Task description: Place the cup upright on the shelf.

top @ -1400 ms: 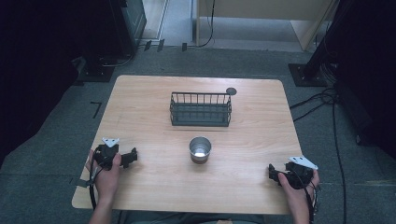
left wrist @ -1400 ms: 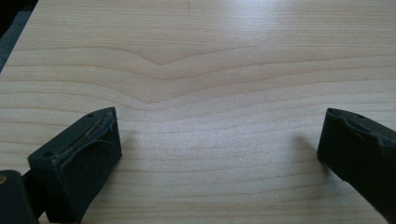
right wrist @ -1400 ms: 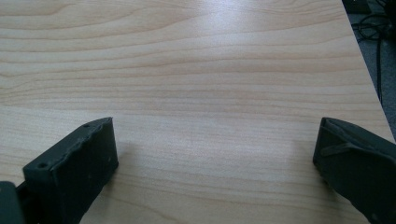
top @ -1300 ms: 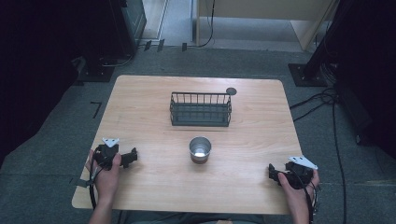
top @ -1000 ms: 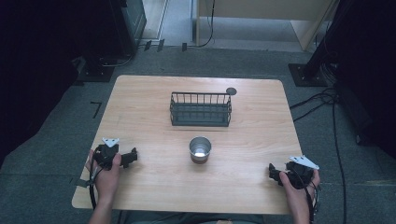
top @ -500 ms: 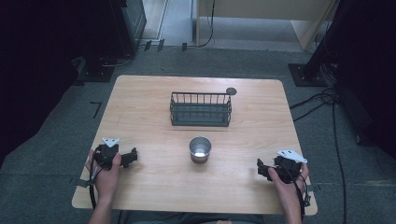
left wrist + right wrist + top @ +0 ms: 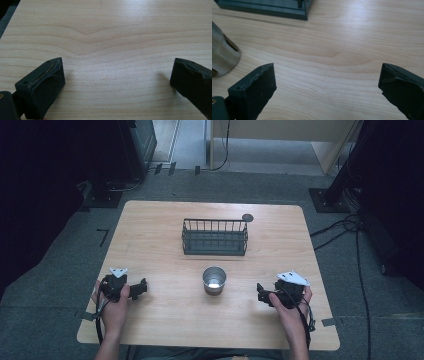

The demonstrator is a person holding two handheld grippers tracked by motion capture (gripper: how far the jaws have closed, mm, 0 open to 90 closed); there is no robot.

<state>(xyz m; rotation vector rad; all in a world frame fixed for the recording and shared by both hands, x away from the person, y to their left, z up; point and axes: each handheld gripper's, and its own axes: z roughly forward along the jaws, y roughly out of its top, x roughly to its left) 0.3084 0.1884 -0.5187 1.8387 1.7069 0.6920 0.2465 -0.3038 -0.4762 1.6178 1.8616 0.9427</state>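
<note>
The right gripper (image 7: 262,293) has shifted inward across the bench (image 7: 150,235) toward the metal cup (image 7: 214,280) — in the earliest high view it rested near the bench's right edge, and it now sits noticeably closer to the centre, with its jaws pointing at the cup. Both its jaws stand wide apart and released, holding nothing. In the right gripper view the metal cup (image 7: 222,53) lies ahead of and outside the left-hand jaw, not yet between the jaws; the corner of the wire basket (image 7: 269,8) lies farther ahead, well beyond the jaw tips.

Judgement: the approach to the cup has begun but no grasp is set up — the jaws need to swing toward the cup until it sits between them.

The left gripper (image 7: 137,289) is unchanged from the earlier frames, resting on the bench at the same spot. Its jaws are likewise spread and released, with bare wood grain between and ahead of them. Cup and basket (image 7: 215,236) have not moved
</note>
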